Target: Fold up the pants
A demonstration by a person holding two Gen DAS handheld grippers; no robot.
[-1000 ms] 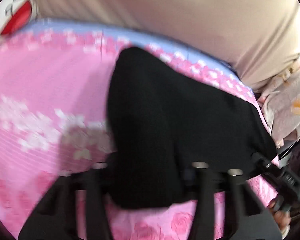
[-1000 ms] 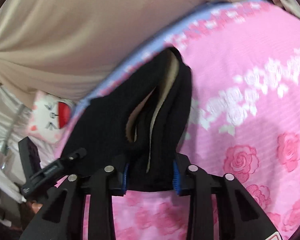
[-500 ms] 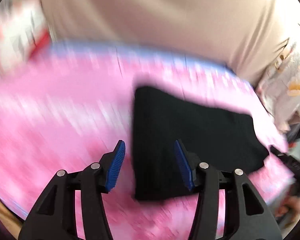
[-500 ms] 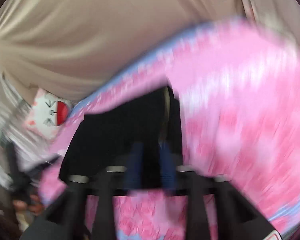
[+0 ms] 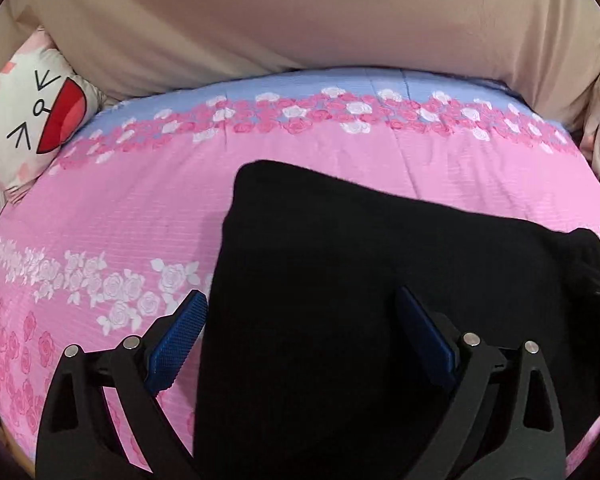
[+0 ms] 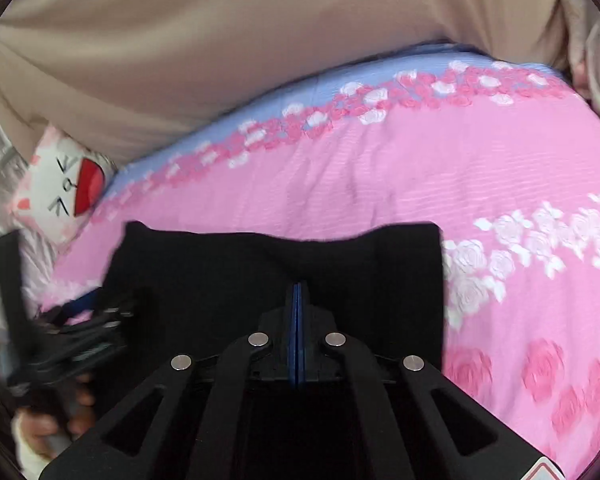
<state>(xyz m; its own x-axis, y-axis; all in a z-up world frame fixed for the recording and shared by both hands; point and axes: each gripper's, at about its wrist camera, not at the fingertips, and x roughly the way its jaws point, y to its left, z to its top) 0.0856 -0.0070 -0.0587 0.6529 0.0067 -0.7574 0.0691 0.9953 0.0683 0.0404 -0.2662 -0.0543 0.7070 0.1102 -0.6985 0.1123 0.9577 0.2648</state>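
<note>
The black pants [image 5: 380,288] are folded into a flat rectangle on the pink rose-print bedspread [image 5: 112,216], toward its near edge and well short of the blue strip along the far edge. The left gripper [image 5: 300,320] hangs over the fold with its jaws opening wide, blue pads [image 5: 176,340] not pressing the cloth. The right gripper [image 6: 297,300] is pinched fully together, nothing in it as far as I can see. Cat-face pillow [image 5: 32,116] sits off the far left corner.
</note>
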